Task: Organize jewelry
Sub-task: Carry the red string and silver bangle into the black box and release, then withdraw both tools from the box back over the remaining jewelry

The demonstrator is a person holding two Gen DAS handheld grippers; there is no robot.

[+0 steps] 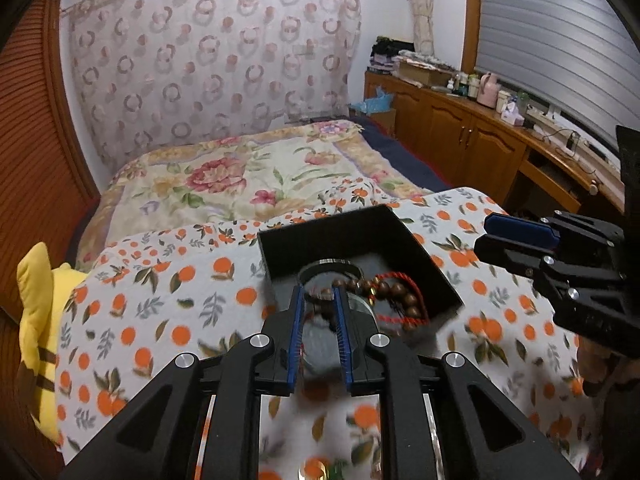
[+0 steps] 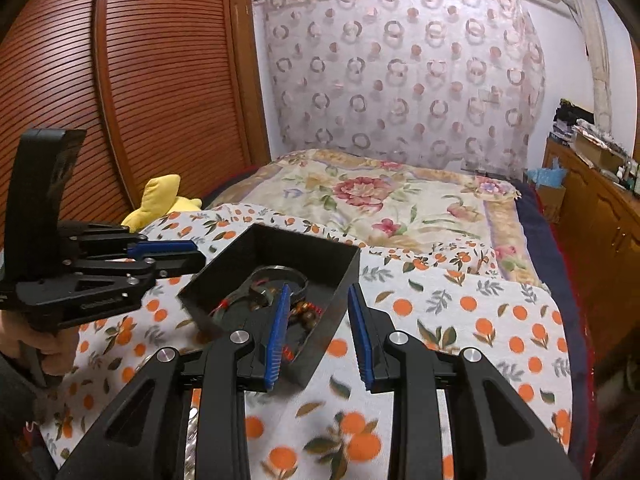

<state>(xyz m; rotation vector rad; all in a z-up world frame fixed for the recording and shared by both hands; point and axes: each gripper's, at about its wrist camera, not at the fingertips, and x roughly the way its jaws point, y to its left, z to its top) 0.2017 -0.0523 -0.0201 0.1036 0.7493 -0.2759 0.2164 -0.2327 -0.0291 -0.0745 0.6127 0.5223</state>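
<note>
A black open box (image 1: 424,252) sits on the orange-print cloth (image 1: 168,300). Inside lie a silver bangle (image 1: 332,266), a brown bead bracelet (image 1: 396,292) and a red cord (image 1: 400,278). My left gripper (image 1: 319,292) hovers above the box's near left corner, fingers slightly apart; beads show blurred between them, contact unclear. My right gripper (image 2: 318,294) is open, its fingers either side of the box's right wall (image 2: 340,300). The box (image 2: 320,256) and bangle (image 2: 280,270) also show in the right wrist view, with the left gripper (image 2: 192,254) at left.
A floral quilt (image 1: 240,172) covers the bed beyond the cloth. A yellow plush (image 1: 36,304) lies at the left edge. A wooden sliding door (image 2: 120,80) is on the left, wooden cabinets (image 1: 460,128) with clutter on the right.
</note>
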